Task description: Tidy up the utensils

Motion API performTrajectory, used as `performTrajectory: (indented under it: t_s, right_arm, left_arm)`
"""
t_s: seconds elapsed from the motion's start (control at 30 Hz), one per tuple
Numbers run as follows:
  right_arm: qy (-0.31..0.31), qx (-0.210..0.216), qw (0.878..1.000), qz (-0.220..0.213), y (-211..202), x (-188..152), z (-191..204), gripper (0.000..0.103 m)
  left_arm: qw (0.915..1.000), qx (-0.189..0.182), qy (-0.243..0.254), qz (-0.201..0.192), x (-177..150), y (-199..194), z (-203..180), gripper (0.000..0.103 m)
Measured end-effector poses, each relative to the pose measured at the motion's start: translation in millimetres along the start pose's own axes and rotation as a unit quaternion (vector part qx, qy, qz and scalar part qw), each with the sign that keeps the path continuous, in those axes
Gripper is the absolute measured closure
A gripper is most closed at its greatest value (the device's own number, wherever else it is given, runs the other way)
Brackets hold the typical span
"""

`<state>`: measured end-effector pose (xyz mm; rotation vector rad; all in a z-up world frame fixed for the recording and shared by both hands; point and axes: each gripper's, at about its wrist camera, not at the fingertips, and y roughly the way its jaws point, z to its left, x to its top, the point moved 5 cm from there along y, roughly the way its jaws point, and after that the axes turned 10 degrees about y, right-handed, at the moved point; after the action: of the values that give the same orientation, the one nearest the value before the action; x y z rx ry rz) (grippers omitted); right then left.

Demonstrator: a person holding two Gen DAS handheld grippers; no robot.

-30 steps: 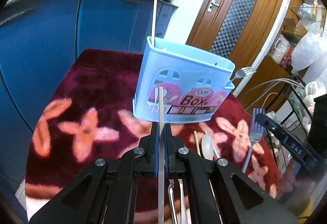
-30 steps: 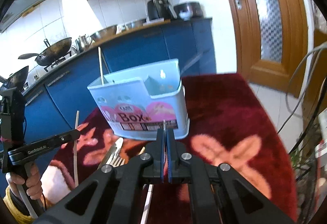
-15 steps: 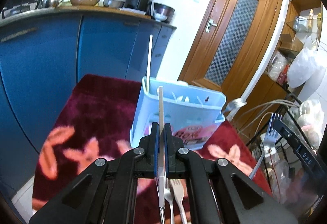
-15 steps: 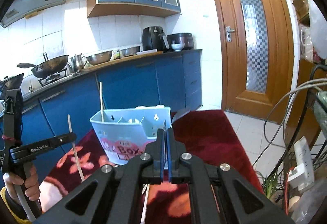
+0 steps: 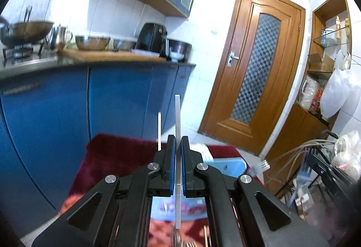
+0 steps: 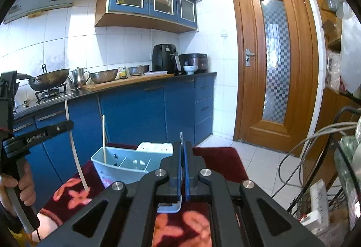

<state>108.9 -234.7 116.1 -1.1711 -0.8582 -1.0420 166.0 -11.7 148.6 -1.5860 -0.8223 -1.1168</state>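
My left gripper [image 5: 178,145] is shut on a white chopstick [image 5: 177,116] that stands upright through the jaws. It also shows in the right wrist view [image 6: 75,156], held by the left gripper [image 6: 70,124]. The light blue utensil box [image 6: 117,167] sits on the red floral cloth [image 6: 216,156], with another white chopstick [image 6: 104,138] standing in it. My right gripper [image 6: 182,145] is shut on a thin metal utensil handle [image 6: 181,137], raised above the box. In the left wrist view the box [image 5: 227,167] lies mostly hidden behind the jaws.
Forks [image 5: 180,241] lie on the cloth below the left gripper. Blue cabinets [image 6: 144,116] with a worktop of pots stand behind the table. A wooden door [image 6: 273,66] is at the right. A wire rack and cables [image 6: 334,156] crowd the right edge.
Both grippers have risen and tilted up with their utensils. The box has dropped low in both views and sits further below them.
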Motion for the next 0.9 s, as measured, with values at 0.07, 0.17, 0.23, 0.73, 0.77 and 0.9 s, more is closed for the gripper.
performTrajectory:
  t_s: [0.07,0.17,0.23,0.73,0.77,0.9]
  right_arm:
    - [-0.006,-0.007,1.000,-0.005,3.4,7.2,1.0,0.099]
    - [-0.013,-0.016,1.000,-0.013,8.3,17.1,1.6,0.100]
    - [-0.018,-0.024,0.999,-0.020,12.0,23.9,1.9,0.100]
    - [-0.045,-0.074,0.995,-0.056,66.6,62.1,2.5,0.100]
    - [-0.048,-0.078,0.994,-0.059,70.9,62.5,3.4,0.099]
    - [-0.064,-0.094,0.991,-0.064,92.4,59.6,7.9,0.099]
  left_arm:
    - [0.9999,0.009,0.004,-0.014,12.6,3.3,0.1,0.101]
    - [0.9995,0.018,0.005,-0.025,26.8,11.9,2.0,0.101]
    - [0.9993,0.022,0.004,-0.031,33.1,17.3,3.8,0.101]
    - [0.9991,0.031,0.014,-0.024,30.8,72.5,6.1,0.101]
    - [0.9991,0.032,0.015,-0.022,28.3,76.3,6.0,0.101]
    - [0.9992,0.032,0.019,-0.015,18.0,88.3,4.4,0.101]
